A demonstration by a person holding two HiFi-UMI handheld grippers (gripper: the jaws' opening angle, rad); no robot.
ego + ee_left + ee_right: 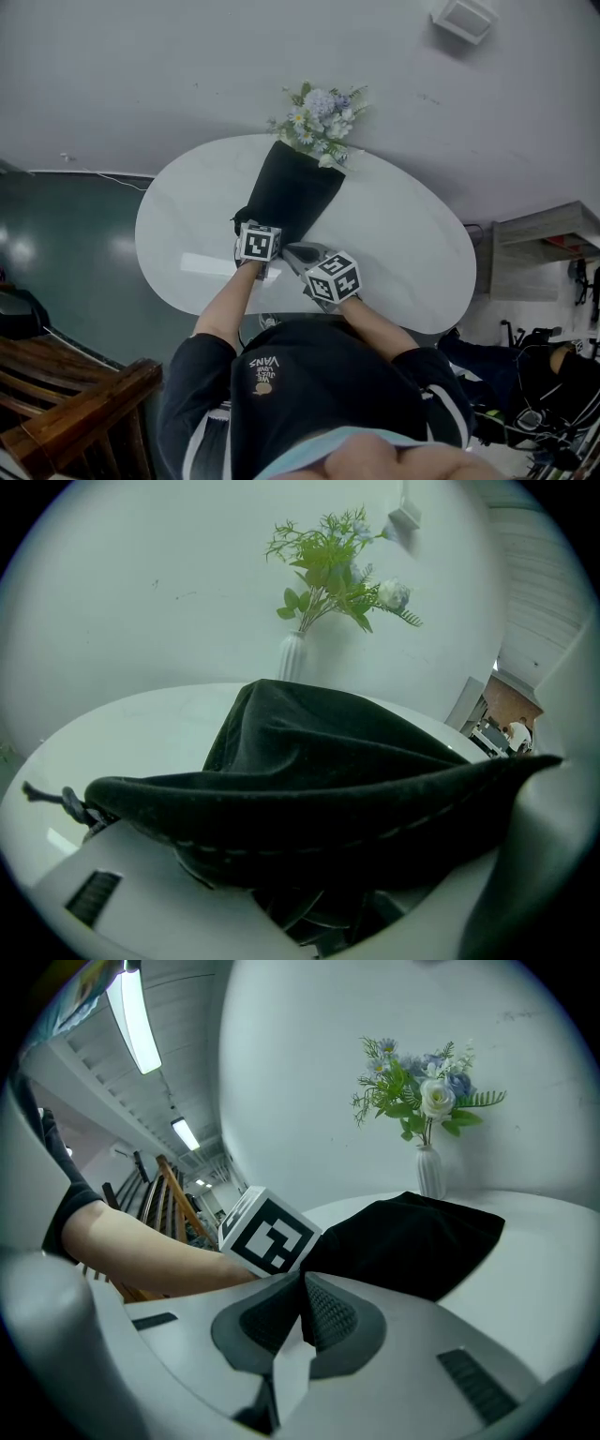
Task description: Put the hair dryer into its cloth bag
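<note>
cloth bag (291, 192): lying on desk (403, 244), closed end toward flowers (319, 117) | left hand-held gripper (246, 225): spread at bag mouth, hem stretched across its jaws | right hand-held gripper (302, 1288): pressed together, pinching bag's rim | dark shape (309, 916) inside mouth: cannot tell if hair dryer

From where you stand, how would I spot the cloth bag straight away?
Find the white oval table against the pale wall, with a vase of flowers at its far edge. The cloth bag lies just in front of that vase, reaching back toward the person. It is the only black, soft thing on the white top.
</note>
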